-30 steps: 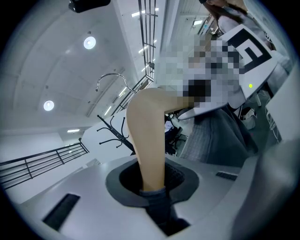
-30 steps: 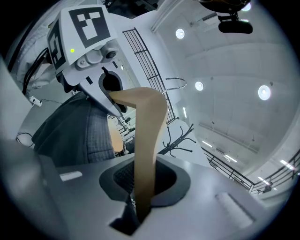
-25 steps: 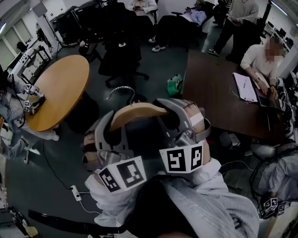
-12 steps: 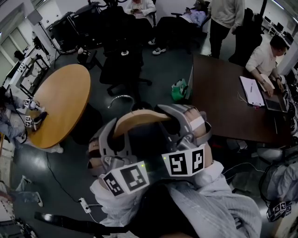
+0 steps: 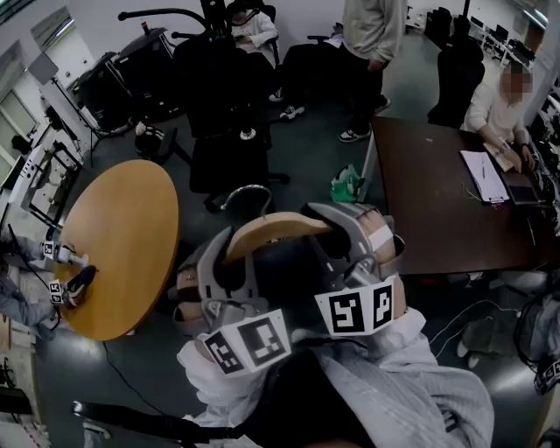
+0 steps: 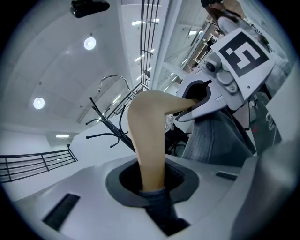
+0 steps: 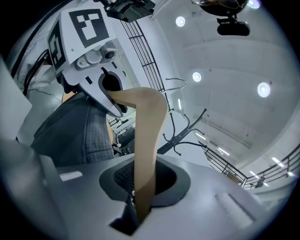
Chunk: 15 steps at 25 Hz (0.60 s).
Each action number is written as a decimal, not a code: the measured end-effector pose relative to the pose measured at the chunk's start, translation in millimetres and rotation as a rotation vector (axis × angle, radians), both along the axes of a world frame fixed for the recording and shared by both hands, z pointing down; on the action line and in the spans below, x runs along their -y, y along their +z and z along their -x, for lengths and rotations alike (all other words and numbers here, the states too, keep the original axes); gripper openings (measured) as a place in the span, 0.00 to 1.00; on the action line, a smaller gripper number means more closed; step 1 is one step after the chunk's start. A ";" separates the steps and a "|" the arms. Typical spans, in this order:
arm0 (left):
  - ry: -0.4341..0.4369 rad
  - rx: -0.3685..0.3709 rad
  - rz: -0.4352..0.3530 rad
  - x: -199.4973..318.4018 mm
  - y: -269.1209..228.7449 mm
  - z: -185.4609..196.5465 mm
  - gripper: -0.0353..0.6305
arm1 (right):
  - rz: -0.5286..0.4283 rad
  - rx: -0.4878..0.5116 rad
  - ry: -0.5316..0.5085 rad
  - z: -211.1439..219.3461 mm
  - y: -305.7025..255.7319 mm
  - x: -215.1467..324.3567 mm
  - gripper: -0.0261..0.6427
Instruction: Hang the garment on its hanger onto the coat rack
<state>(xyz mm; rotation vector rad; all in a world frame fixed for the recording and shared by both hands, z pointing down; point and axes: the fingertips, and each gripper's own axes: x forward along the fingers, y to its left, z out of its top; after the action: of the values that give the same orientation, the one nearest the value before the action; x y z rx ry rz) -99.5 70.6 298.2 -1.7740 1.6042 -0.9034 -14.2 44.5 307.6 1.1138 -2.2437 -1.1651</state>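
A curved wooden hanger with a metal hook is held up between both grippers. My left gripper is shut on its left end and my right gripper on its right end. A grey striped garment hangs from it toward me. In the left gripper view the wooden arm runs up out of the left gripper, with the hook beyond. The right gripper clamps the other arm. The black coat rack stands behind the hook; its top shows far ahead.
A round wooden table sits at left and a dark rectangular desk at right, with a seated person. A standing person and black office chairs lie between me and the rack. A green bag rests on the floor.
The head view has swung upward, bringing the coat rack's top into sight. The standing person has walked left. Both grippers keep their hold on the hanger.
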 end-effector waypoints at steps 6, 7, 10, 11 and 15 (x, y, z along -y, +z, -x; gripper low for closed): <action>0.022 0.004 0.033 65.1 19.5 35.0 0.14 | 0.056 -0.015 0.019 35.2 22.8 63.4 0.10; 0.021 0.002 0.034 75.9 21.3 41.2 0.14 | 0.058 -0.016 0.019 41.3 24.5 74.3 0.10; 0.015 0.001 0.027 111.0 27.2 55.8 0.14 | 0.049 -0.021 0.020 55.9 30.0 110.4 0.10; 0.013 0.001 0.025 123.5 28.6 58.5 0.14 | 0.045 -0.023 0.020 58.7 31.2 123.3 0.10; 0.012 0.000 0.017 174.4 20.6 64.0 0.14 | 0.032 -0.013 0.015 64.4 22.4 174.0 0.10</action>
<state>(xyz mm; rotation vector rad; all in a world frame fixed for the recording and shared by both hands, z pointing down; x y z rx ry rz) -163.5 -103.8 318.8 -1.7930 1.5892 -0.9141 -78.6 -129.5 330.0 1.1058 -2.2326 -1.1235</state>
